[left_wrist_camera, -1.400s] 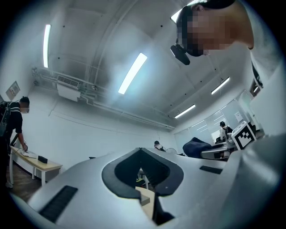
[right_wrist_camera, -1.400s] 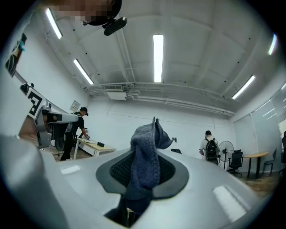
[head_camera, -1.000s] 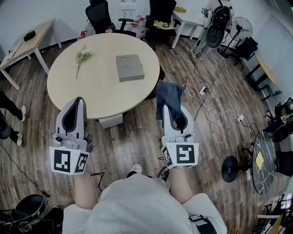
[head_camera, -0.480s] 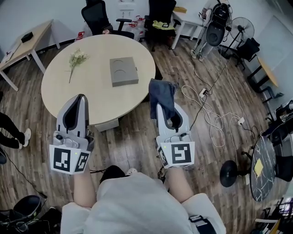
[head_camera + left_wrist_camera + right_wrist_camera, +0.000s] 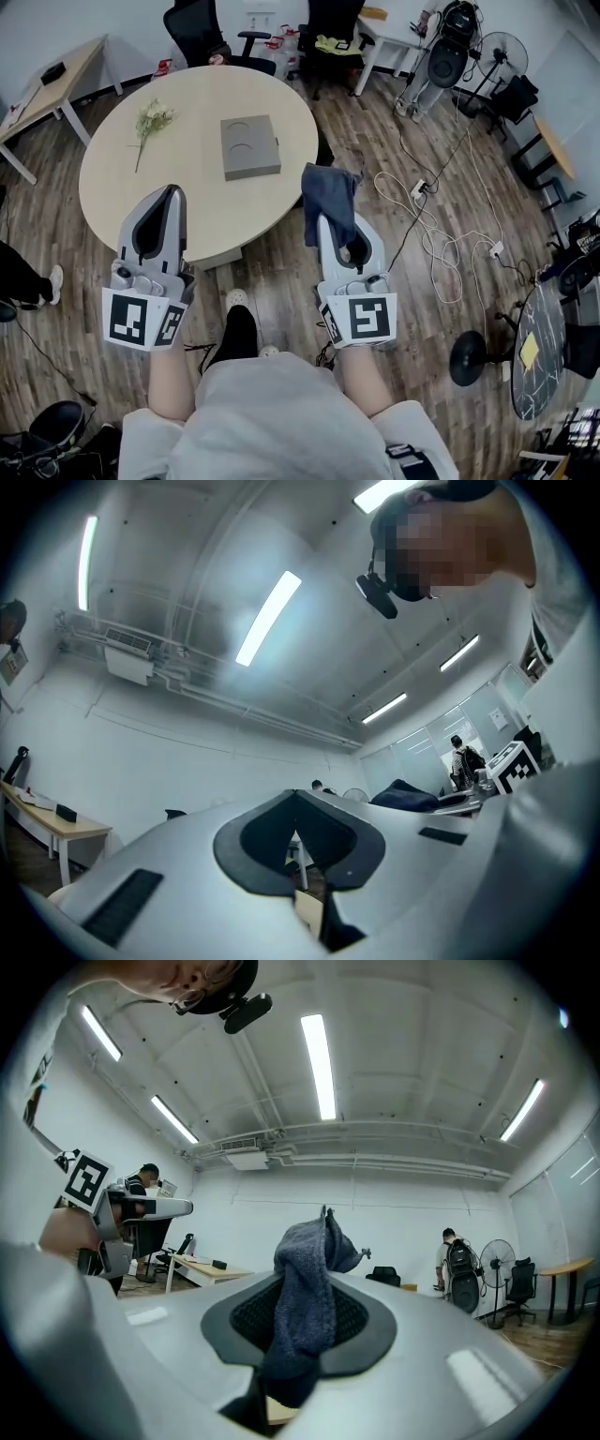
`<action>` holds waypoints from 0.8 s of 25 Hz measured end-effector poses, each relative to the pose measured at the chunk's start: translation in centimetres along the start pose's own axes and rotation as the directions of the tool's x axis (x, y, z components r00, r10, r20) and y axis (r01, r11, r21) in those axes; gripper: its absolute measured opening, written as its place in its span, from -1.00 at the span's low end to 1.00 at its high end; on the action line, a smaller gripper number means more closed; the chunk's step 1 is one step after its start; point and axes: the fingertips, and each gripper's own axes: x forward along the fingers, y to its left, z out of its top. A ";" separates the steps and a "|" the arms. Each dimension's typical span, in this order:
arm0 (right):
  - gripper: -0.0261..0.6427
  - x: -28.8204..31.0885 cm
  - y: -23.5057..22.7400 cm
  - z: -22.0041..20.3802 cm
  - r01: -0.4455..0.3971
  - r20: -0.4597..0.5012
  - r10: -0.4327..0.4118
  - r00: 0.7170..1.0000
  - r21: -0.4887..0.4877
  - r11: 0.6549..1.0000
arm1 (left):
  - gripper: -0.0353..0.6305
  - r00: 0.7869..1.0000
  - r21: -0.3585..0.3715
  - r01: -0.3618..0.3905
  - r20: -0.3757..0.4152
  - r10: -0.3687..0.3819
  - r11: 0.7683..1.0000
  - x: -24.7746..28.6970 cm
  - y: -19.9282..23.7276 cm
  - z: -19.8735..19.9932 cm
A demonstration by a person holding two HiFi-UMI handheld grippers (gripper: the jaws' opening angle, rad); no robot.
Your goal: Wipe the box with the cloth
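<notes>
Grey moulded shells: two grippers, one per hand. Left gripper (image 5: 172,191): jaws closed together, nothing between. Right gripper (image 5: 328,223): jaws clamped on one fuzzy blue-grey cloth (image 5: 328,190), bunched, sticking out past tips, just beside table edge. Dark leg (image 5: 236,330) now stepped forward between grippers, unlike a second ago. Beyond: round pale wood table (image 5: 112,197) bearing one flat square grey box (image 5: 250,147) with two circular dents, well apart from cloth, and one flower sprig (image 5: 150,120). Box further left in view than before.
</notes>
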 end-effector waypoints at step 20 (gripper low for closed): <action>-0.65 14.1 -2.7 -2.3 0.073 0.009 -0.073 0.997 -0.007 0.997 | -0.87 0.999 0.021 0.039 -0.009 -0.039 0.999 11.2 9.9 -4.4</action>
